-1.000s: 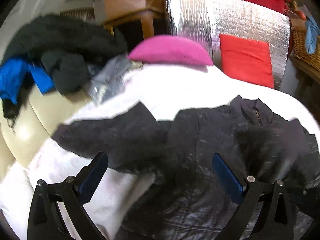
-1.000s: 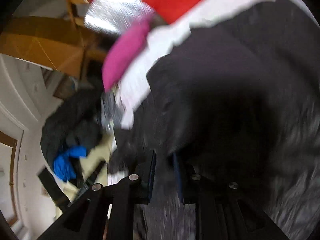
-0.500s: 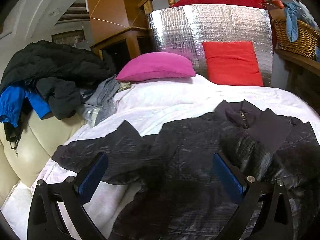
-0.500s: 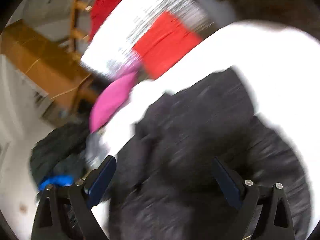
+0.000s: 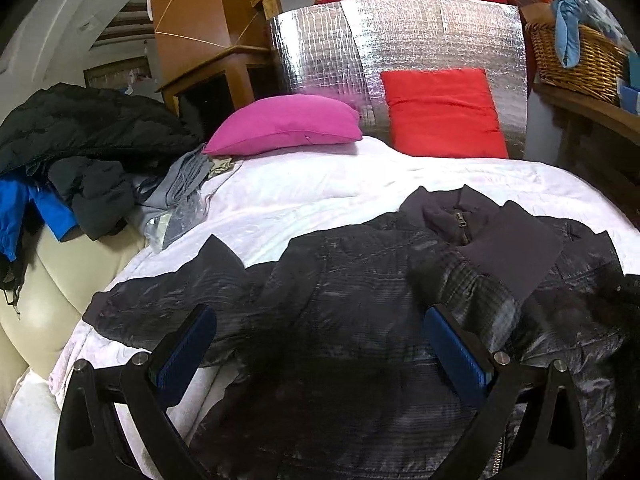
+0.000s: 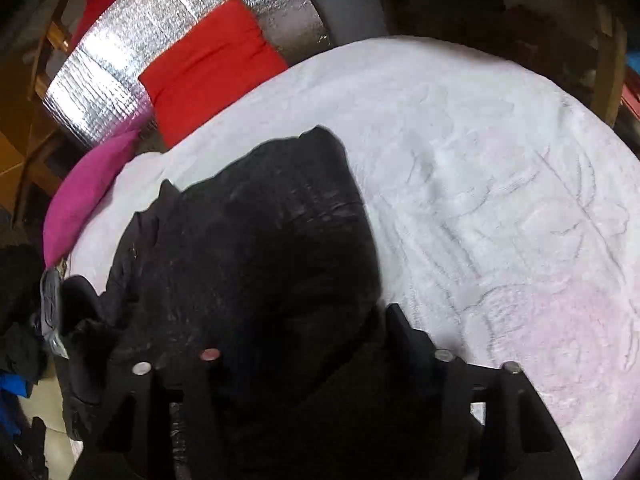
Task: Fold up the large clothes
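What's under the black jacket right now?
The black jacket lies spread on the white blanket, which shows along its far edge and both sides. Whatever lies directly beneath the jacket's middle is covered and cannot be seen.

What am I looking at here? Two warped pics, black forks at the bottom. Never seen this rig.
No robot here: a person holds one two-finger gripper in each hand, and a fisheye camera on each looks forward along its fingers, hence the warping.

Left view: the left gripper is open and holds nothing, its blue-padded fingers above a dark jacket spread on a white blanket.

Right view: the right gripper is over the same jacket. Its fingers stand apart, but dark fabric hides the tips, so I can't tell whether it grips anything.

Behind lie a pink pillow, a red cushion against a silver foil panel, and a clothes pile to the left.
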The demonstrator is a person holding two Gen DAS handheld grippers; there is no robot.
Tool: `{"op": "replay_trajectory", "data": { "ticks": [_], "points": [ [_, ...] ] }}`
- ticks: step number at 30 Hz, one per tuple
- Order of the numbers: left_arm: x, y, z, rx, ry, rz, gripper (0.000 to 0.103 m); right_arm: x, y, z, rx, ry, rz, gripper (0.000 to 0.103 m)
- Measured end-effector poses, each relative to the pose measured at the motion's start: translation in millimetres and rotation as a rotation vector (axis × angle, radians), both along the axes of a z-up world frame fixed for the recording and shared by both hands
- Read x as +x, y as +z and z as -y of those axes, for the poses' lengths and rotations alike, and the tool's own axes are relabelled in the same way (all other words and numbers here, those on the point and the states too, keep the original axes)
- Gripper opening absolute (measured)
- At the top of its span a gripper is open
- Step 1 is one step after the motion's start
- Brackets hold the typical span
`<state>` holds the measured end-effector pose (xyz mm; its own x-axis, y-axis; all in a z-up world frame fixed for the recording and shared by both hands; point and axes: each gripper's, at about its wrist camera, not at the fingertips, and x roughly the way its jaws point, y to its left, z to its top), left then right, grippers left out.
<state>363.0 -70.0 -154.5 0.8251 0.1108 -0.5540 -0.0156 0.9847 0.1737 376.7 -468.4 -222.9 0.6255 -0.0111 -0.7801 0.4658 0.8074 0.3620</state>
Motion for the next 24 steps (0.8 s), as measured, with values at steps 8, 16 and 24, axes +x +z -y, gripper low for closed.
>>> {"op": "replay_trajectory", "data": {
  "ticks": [8,16,24],
  "points": [
    [-0.7,0.0,3.6,-0.007,-0.008,0.001,0.103,-0.7,2.0,2.2,-0.018,0.0,-0.009,0.038],
    [-1.7,-0.1,5.0,-0.014,-0.015,-0.001,0.103,-10.3,28.4,-2.9,-0.03,-0.047,0.028,0.064],
    [1.7,-2.0,5.7,-0.065,-0.064,-0.048,0.103,-26.4,71.1,-58.0,-0.011,0.197,0.257,0.064]
  ]
}}
